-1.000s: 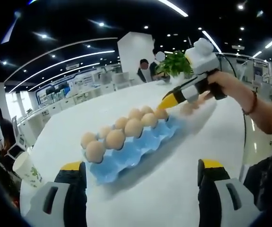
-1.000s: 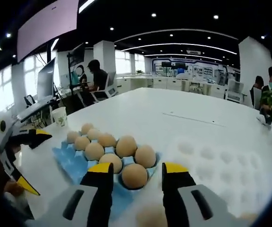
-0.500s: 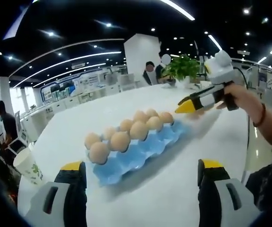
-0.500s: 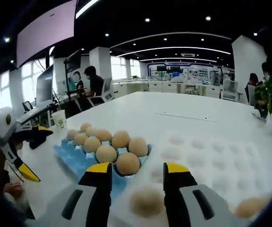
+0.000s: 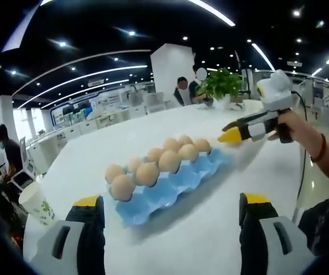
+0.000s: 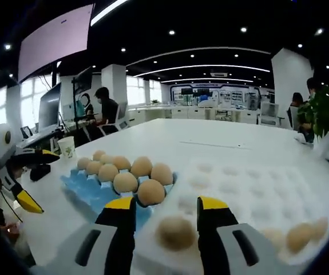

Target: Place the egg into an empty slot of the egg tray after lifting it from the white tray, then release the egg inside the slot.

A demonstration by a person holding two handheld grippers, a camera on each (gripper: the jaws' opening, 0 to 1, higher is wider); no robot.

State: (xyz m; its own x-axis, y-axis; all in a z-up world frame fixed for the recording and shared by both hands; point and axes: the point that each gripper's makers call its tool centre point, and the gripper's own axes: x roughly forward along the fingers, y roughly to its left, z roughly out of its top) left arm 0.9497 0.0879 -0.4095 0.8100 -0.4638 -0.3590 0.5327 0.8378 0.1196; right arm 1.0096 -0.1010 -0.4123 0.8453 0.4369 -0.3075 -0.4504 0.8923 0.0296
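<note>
In the right gripper view, the right gripper has its jaws spread apart and holds nothing; an egg lies between the two jaws, low in the view, resting in the white tray; whether the jaws touch it I cannot tell; more eggs lie at the tray's right edge. Just beyond the yellow jaw tips stands the blue egg tray, touching or just beside the white tray, with brown eggs in its far rows and the near slots empty. In the left gripper view, the left gripper also has its jaws wide apart, empty, over the white table; a paper cup stands at the left.
</note>
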